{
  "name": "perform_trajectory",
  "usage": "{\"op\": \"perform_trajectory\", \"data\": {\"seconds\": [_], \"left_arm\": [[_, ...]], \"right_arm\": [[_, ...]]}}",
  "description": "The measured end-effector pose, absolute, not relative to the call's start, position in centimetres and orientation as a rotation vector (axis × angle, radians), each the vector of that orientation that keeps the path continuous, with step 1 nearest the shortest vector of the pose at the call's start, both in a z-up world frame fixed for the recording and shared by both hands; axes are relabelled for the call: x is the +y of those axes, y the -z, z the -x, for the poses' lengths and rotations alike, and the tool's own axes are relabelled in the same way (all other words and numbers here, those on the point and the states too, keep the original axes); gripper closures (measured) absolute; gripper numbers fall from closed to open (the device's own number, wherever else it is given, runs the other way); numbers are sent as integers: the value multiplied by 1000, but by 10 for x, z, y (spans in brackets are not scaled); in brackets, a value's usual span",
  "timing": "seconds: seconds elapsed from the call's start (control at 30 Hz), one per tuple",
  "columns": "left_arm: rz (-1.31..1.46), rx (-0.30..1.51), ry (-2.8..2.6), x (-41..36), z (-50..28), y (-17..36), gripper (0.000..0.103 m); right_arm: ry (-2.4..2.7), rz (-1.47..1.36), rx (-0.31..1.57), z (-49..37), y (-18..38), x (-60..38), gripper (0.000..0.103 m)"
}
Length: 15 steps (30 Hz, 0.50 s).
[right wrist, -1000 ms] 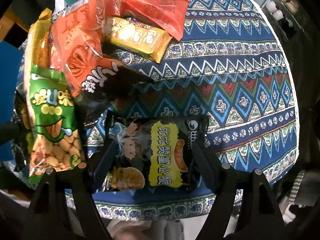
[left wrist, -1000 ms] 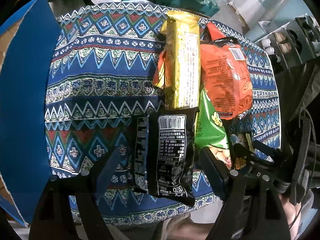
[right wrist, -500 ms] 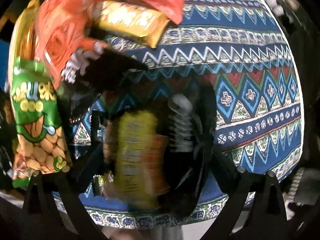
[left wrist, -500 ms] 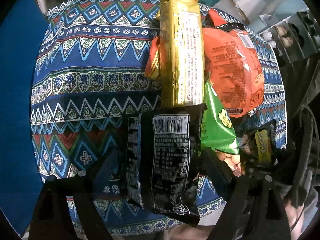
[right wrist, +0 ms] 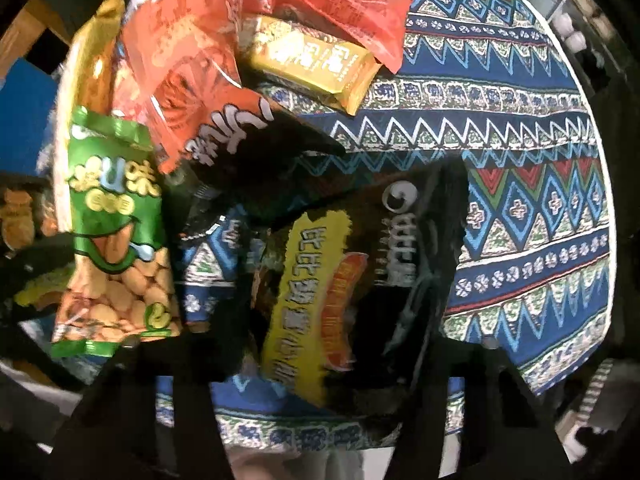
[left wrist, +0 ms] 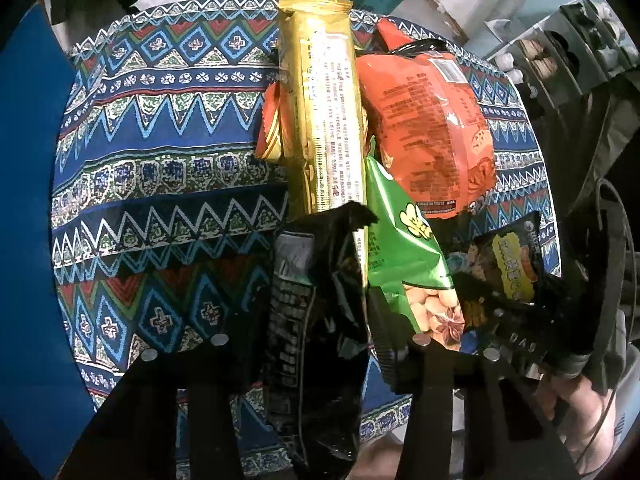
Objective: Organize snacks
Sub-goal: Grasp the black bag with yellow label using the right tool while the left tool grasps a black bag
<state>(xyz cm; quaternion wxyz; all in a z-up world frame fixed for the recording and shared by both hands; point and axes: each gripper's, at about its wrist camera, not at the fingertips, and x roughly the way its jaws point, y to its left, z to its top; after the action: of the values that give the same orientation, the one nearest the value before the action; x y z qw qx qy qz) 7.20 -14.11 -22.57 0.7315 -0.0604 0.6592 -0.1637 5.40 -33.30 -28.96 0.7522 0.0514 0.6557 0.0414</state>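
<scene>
My left gripper (left wrist: 316, 344) points down at the table, its jaws closing on a black snack packet (left wrist: 316, 300) that buckles between the pads. My right gripper (right wrist: 332, 344) is closing likewise on a black-and-yellow snack packet (right wrist: 320, 288), which is crumpled between its fingers. The left wrist view also shows that packet (left wrist: 512, 264) at the lower right. Beside them lie a green peanut bag (left wrist: 400, 248) (right wrist: 116, 220), a long gold packet (left wrist: 324, 112), an orange bag (left wrist: 428, 128) (right wrist: 180, 60), a small gold bar (right wrist: 316, 64) and a red packet (right wrist: 344, 4).
A patterned blue tablecloth (left wrist: 160, 160) (right wrist: 520, 160) covers the round table, bare at the left in the left wrist view and at the right in the right wrist view. A blue board (left wrist: 28, 200) stands beside the table. A shelf with bottles (left wrist: 560, 48) is beyond it.
Both grippers' jaws have come in from wide open onto their packets, which now buckle. The black-and-yellow packet has turned from crosswise to lengthwise between the right fingers.
</scene>
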Motion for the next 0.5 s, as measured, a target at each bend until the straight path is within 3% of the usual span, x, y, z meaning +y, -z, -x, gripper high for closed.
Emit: {"op": "perform_trajectory", "data": {"seconds": [0.03, 0.1, 0.27, 0.5], "left_arm": [[124, 1450, 353, -139, -72, 224, 74], [125, 1442, 347, -135, -72, 220, 78], [143, 1432, 339, -125, -70, 214, 80], [135, 1391, 345, -119, -61, 196, 80]], "right_arm": [[-95, -121, 1433, -54, 288, -334, 59], [-102, -131, 1432, -53, 283, -336, 64], [-117, -132, 1409, -39, 269, -334, 74], [-123, -113, 1362, -35, 237, -324, 75]]}}
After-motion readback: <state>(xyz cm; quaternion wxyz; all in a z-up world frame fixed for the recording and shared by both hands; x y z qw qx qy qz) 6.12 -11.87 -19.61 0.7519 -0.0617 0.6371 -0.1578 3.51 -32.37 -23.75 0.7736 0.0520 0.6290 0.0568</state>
